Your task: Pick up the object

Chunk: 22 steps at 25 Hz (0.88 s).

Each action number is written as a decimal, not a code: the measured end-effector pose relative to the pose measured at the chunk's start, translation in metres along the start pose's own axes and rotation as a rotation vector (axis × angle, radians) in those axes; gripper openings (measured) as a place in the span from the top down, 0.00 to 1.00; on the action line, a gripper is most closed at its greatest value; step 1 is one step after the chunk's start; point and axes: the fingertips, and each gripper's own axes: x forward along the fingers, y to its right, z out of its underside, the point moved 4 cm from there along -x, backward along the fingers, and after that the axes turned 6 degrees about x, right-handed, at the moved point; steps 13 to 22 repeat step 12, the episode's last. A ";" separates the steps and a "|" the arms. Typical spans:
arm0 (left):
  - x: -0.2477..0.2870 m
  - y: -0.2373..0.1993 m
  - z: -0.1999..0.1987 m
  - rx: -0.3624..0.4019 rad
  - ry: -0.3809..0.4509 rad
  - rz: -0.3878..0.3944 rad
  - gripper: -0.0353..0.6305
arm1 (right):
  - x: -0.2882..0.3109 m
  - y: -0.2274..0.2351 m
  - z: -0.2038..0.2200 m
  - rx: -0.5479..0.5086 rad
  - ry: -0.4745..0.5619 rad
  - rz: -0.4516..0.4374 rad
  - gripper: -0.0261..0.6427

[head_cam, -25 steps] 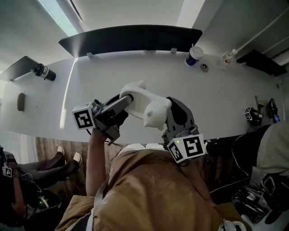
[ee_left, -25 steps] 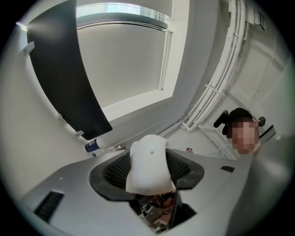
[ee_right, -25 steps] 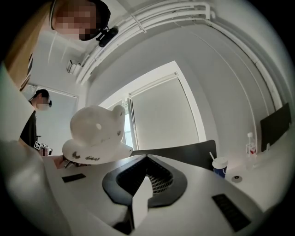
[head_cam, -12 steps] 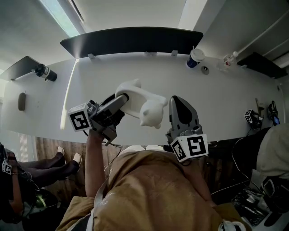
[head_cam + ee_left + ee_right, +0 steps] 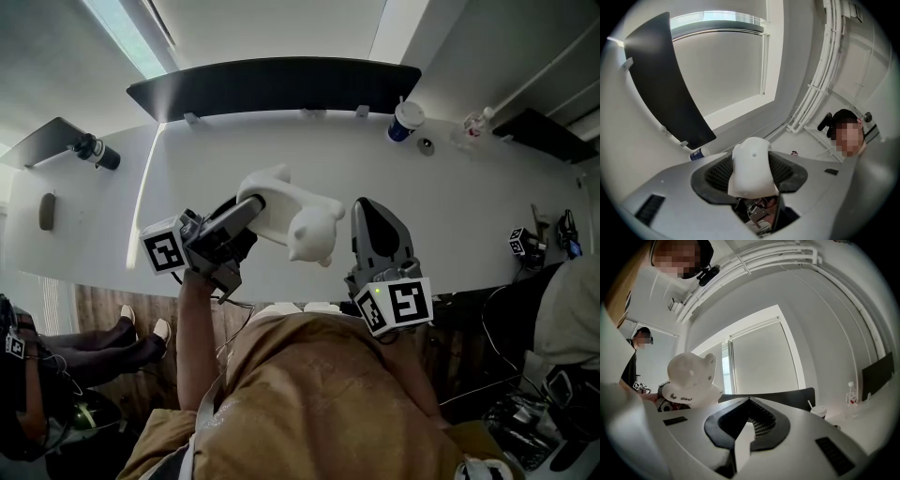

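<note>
Two grippers sit up close in front of your chest, and only one is working. Your left gripper [image 5: 242, 216] is pinching one end of the white moulded figure [image 5: 298, 211]; its own view shows the figure wedged between both dark pads. Your right gripper [image 5: 366, 214] has its jaws pressed together on nothing and sits just beside the figure's free end, apart from it.

Progress: the figure hangs in the air over the near edge of the white table [image 5: 450, 206] and touches nothing but the left pads. The pick-up itself looks done, I judge. What seems left is only holding it steady, or a handover if you want one.

Orientation: the long axis runs left to right across your front, outward from the left jaws. The lumpy end with two small nubs points toward the right gripper, a little nearer you.

Farther off are a lidded cup [image 5: 405, 117] and then a dark panel [image 5: 272, 82] along the table's far edge.
</note>
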 end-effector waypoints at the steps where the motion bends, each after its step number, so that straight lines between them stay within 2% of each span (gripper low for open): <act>1: 0.000 0.000 0.000 0.002 -0.001 0.000 0.60 | 0.000 0.000 0.000 -0.002 -0.001 0.000 0.95; 22: 0.000 0.001 0.000 0.003 -0.004 -0.003 0.60 | 0.000 0.006 -0.001 -0.012 -0.012 0.016 0.95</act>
